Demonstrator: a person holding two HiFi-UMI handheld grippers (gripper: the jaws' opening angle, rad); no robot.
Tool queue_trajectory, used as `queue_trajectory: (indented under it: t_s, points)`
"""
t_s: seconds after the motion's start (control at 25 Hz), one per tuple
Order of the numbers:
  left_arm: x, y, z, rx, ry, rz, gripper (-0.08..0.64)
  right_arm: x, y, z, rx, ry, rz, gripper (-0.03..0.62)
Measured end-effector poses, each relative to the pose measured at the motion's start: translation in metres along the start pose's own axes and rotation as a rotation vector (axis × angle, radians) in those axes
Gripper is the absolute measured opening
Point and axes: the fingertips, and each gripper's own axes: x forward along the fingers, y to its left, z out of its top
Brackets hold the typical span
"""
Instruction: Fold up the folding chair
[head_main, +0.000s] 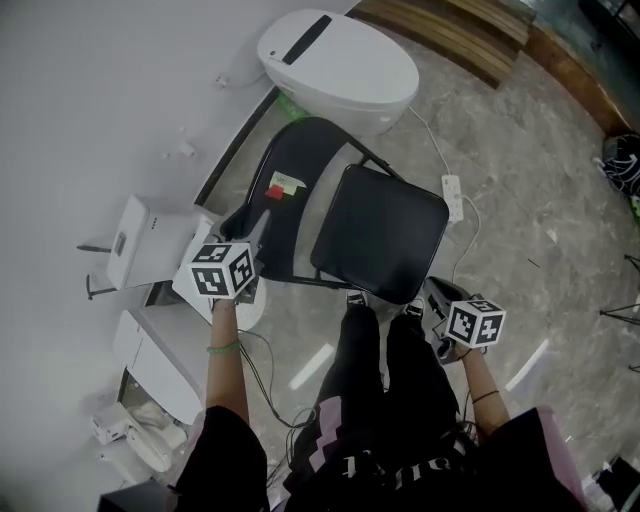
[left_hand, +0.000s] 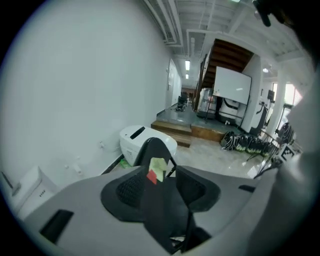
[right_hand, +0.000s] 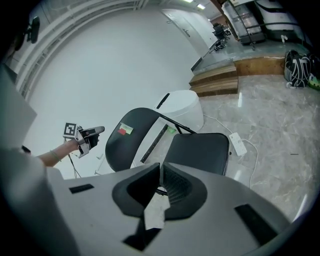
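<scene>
A grey marbled floor (head_main: 540, 200) runs along a plain white wall (head_main: 100, 80) on the left. At the far end stand a white toilet (head_main: 340, 65) and low wooden steps (head_main: 450, 30). There is no surface here: everything stands on the floor. White boxes (head_main: 140, 240) sit against the wall at near left. A white power strip (head_main: 452, 197) lies with its cable just right of the chair. Beyond the steps the left gripper view takes in a corridor with ceiling lights and a whiteboard (left_hand: 231, 86).

The black folding chair (head_main: 380, 235) stands open in the middle of the floor, its seat flat. Its rounded back (head_main: 290, 190) is toward the toilet and wall.

The left gripper (head_main: 250, 228) is at the back's left edge, jaws apart. The back shows in the gap between them, but the right gripper view shows the gripper just clear of it. The right gripper (head_main: 430, 288) is by the seat's near right corner, jaws closed on nothing.

A red, green and white sticker (head_main: 284, 186) is on the back; its print is too small to read. White lettering on the person's dark clothes (head_main: 390, 468) cannot be read whole.
</scene>
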Motion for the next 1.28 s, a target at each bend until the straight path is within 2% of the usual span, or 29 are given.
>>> queue_trajectory:
  t_s: [0.08, 0.2, 0.32, 0.48, 0.52, 0.6, 0.72, 0.8, 0.96, 1.12, 1.28]
  points:
    - [0.015, 0.026, -0.005, 0.038, 0.057, 0.02, 0.172, 0.013, -0.008, -0.001, 0.029, -0.025, -0.021, 0.031]
    - [0.039, 0.049, -0.012, 0.045, 0.116, 0.003, 0.173, 0.031, -0.02, -0.007, 0.037, -0.034, -0.053, 0.031]
    - [0.06, 0.051, -0.022, 0.06, 0.174, -0.063, 0.172, 0.051, -0.027, -0.017, 0.016, -0.006, -0.05, 0.032]
    - [0.077, 0.051, -0.034, 0.156, 0.237, -0.095, 0.175, 0.076, -0.043, -0.026, 0.018, -0.003, -0.043, 0.034]
    - [0.079, 0.051, -0.035, 0.165, 0.238, -0.104, 0.176, 0.082, -0.05, -0.028, 0.032, -0.006, -0.042, 0.042]
    - [0.083, 0.053, -0.036, 0.14, 0.233, -0.139, 0.176, 0.095, -0.068, -0.032, 0.064, -0.01, -0.051, 0.11]
    - [0.087, 0.056, -0.036, 0.076, 0.224, -0.195, 0.173, 0.113, -0.106, -0.044, 0.102, -0.012, -0.109, 0.171]
    - [0.09, 0.055, -0.037, 0.063, 0.225, -0.215, 0.169, 0.121, -0.136, -0.054, 0.128, -0.005, -0.153, 0.223]
    - [0.093, 0.055, -0.039, 0.046, 0.231, -0.189, 0.163, 0.142, -0.187, -0.072, 0.196, 0.01, -0.192, 0.262]
    - [0.095, 0.057, -0.039, 0.059, 0.215, -0.152, 0.163, 0.168, -0.223, -0.09, 0.207, 0.064, -0.177, 0.303]
    - [0.093, 0.052, -0.035, 0.079, 0.186, -0.155, 0.164, 0.184, -0.247, -0.099, 0.223, 0.101, -0.098, 0.319]
